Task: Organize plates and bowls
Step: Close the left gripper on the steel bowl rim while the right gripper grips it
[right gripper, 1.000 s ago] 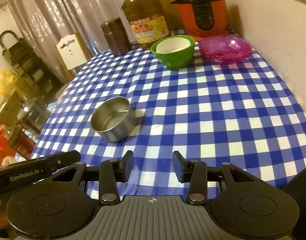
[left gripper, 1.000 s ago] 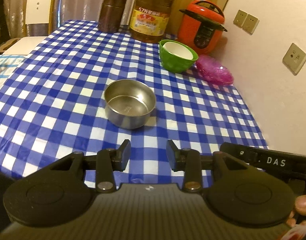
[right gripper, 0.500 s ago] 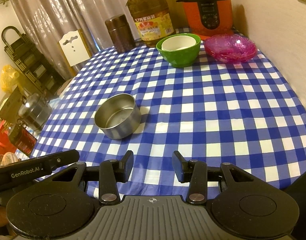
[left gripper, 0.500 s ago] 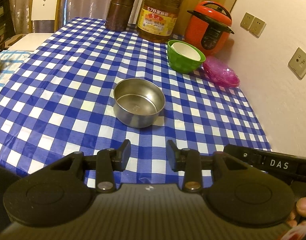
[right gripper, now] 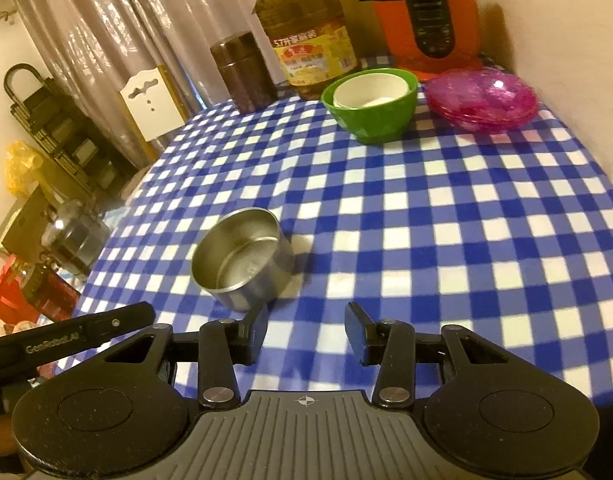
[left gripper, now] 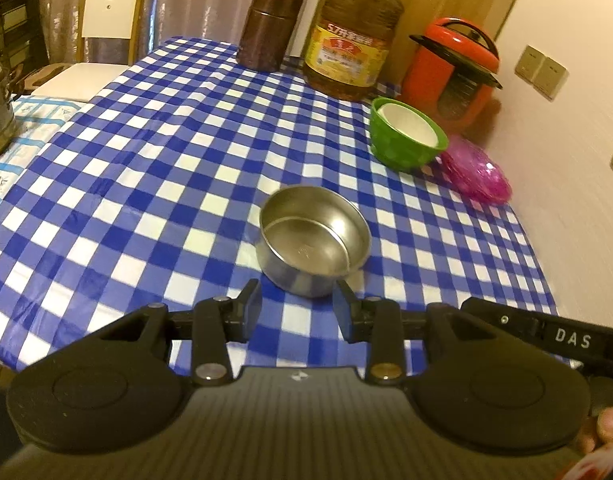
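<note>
A steel bowl (left gripper: 312, 240) (right gripper: 242, 258) stands upright on the blue checked tablecloth, just ahead of my left gripper (left gripper: 298, 306), whose jaws are open with nothing between them. My right gripper (right gripper: 306, 326) is also open and empty; the steel bowl lies ahead and to its left. Farther back a green bowl (left gripper: 404, 142) (right gripper: 372, 106) holds a white bowl (left gripper: 410, 124) (right gripper: 370, 90). Beside it, near the wall, sit stacked pink glass plates (left gripper: 478, 174) (right gripper: 482, 98).
At the table's far end stand a brown canister (left gripper: 268, 28) (right gripper: 242, 72), a large oil bottle (left gripper: 352, 36) (right gripper: 308, 32) and a red rice cooker (left gripper: 452, 76) (right gripper: 424, 16). A white chair (left gripper: 106, 20) is at the far left. A wall runs along the right side.
Both grippers have moved forward over the table, so the steel bowl now sits closer to the left fingertips. The jaws have kept their width.
</note>
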